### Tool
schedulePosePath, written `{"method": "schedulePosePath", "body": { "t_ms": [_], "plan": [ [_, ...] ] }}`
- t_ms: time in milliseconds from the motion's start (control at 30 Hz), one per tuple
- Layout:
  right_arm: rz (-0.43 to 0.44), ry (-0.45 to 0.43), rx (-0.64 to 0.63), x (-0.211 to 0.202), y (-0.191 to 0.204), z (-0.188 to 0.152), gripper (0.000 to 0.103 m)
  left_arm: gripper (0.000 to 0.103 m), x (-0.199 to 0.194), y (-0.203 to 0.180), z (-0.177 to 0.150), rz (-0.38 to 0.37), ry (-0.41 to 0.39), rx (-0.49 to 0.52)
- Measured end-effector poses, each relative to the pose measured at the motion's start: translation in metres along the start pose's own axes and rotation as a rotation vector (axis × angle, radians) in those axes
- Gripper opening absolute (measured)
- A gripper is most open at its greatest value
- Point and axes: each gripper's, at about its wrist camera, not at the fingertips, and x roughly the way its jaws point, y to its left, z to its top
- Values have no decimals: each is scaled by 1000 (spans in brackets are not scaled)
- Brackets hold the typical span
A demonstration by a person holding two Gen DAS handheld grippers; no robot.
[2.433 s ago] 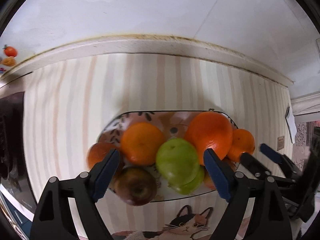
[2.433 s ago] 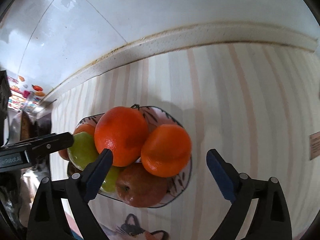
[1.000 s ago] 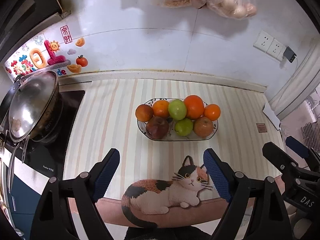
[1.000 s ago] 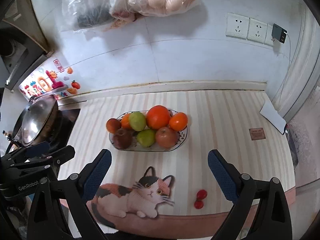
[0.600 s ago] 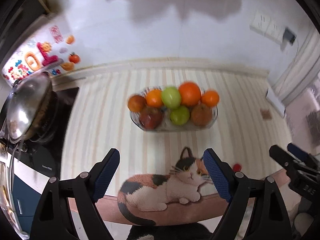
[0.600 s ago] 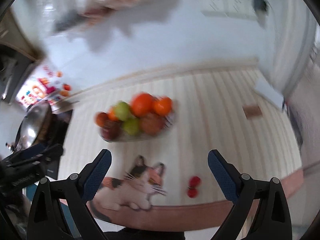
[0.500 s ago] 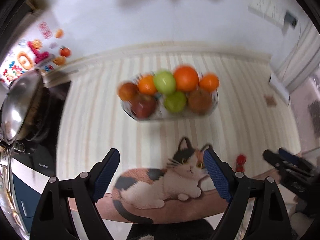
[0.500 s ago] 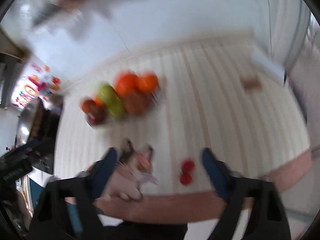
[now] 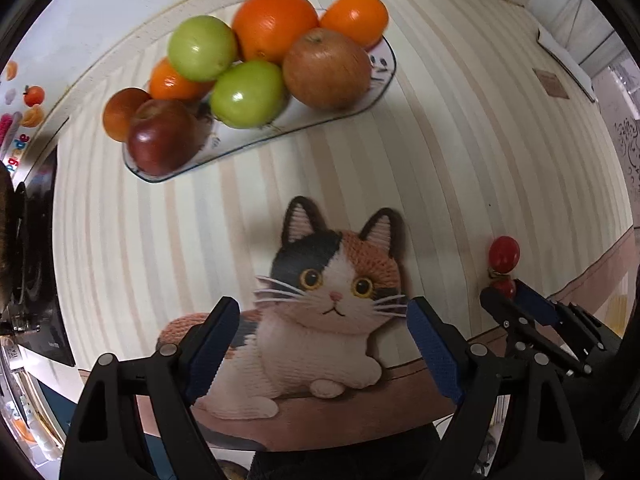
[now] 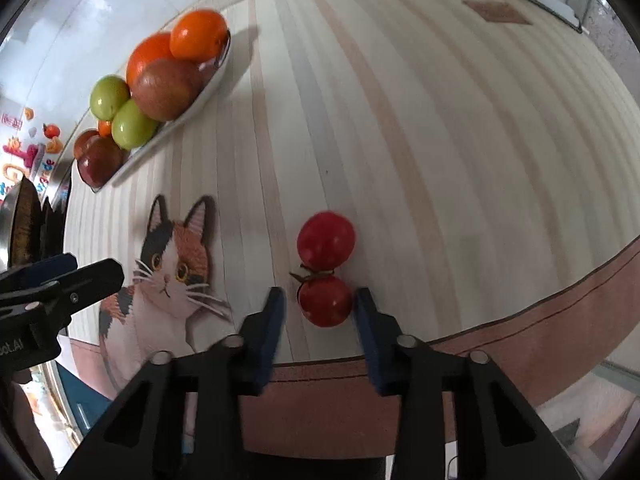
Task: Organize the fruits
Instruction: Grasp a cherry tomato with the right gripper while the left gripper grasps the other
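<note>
On a striped kitchen counter (image 10: pixel 400 120), the right gripper (image 10: pixel 318 304) is straddling the nearer of two small red tomatoes (image 10: pixel 325 300), its blue-padded jaws narrowed to either side of the fruit; the right pad is sitting at the tomato's skin while a thin gap is showing on the left, so the grip is not yet closed. The second tomato (image 10: pixel 326 240) is lying just beyond the first, the two touching at their stems, close to the counter's brown front edge. The left gripper (image 9: pixel 322 344) is hanging empty above a printed calico cat (image 9: pixel 332 280) on the counter covering, its jaws spread wide. Seen from the left wrist camera, the pair of tomatoes (image 9: pixel 503 256) is resting to the right of the cat, with the right gripper's tips (image 9: pixel 516 304) reaching in at the nearer one. Farther back, near the wall, a shallow patterned dish (image 9: pixel 372 92) is carrying the rest of the fruit: two large oranges (image 9: pixel 274 24), a smaller orange, two green apples (image 9: pixel 246 94), a brownish apple (image 9: pixel 326 68) and dark red apples (image 9: pixel 160 136), piled touching one another. A dark stovetop (image 9: pixel 36 240) is sitting at the counter's left end.
</note>
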Motion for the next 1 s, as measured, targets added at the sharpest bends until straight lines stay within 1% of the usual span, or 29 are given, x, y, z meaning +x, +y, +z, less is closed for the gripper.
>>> {"method": "schedulePosePath", "body": {
  "t_ms": [100, 167, 233, 300, 400, 467, 533, 600, 733, 800, 867, 900, 967, 1000],
  "plan": [
    [-4, -16, -25, 3, 3, -5, 29, 85, 2, -9, 3, -13, 0, 14],
    [3, -21, -8, 1, -1, -8, 29, 85, 1, -17, 7, -28, -4, 33],
    [6, -35, 19, -5, -12, -11, 29, 85, 1, -29, 12, -62, 1, 51],
    [-8, -51, 41, -12, -24, -13, 29, 85, 3, -41, 17, -93, 7, 70],
    [-21, -63, 79, -19, -41, -14, 29, 85, 9, -70, 27, -131, 26, 124],
    [-36, -65, 109, -19, -56, -15, 29, 85, 15, -88, 30, -173, 41, 149],
    [-51, -72, 134, -24, -68, -13, 29, 85, 23, -105, 30, -191, 60, 180],
    [-59, -79, 153, -24, -76, -15, 29, 85, 30, -116, 29, -192, 74, 200],
    [-64, -92, 178, -26, -90, -18, 29, 77, 43, -134, 26, -195, 94, 237],
    [-64, -87, 185, -22, -90, -17, 29, 67, 50, -141, 23, -215, 104, 242],
    [-62, -92, 190, -22, -90, -16, 29, 55, 53, -149, 23, -208, 110, 252],
    [-64, -93, 190, -22, -89, -15, 29, 52, 51, -152, 23, -200, 85, 263],
    [-68, -97, 190, -23, -91, -18, 29, 36, 51, -160, 23, -185, 66, 277],
    [-70, -99, 188, -23, -91, -18, 29, 34, 51, -164, 21, -183, 55, 280]
  ]
}}
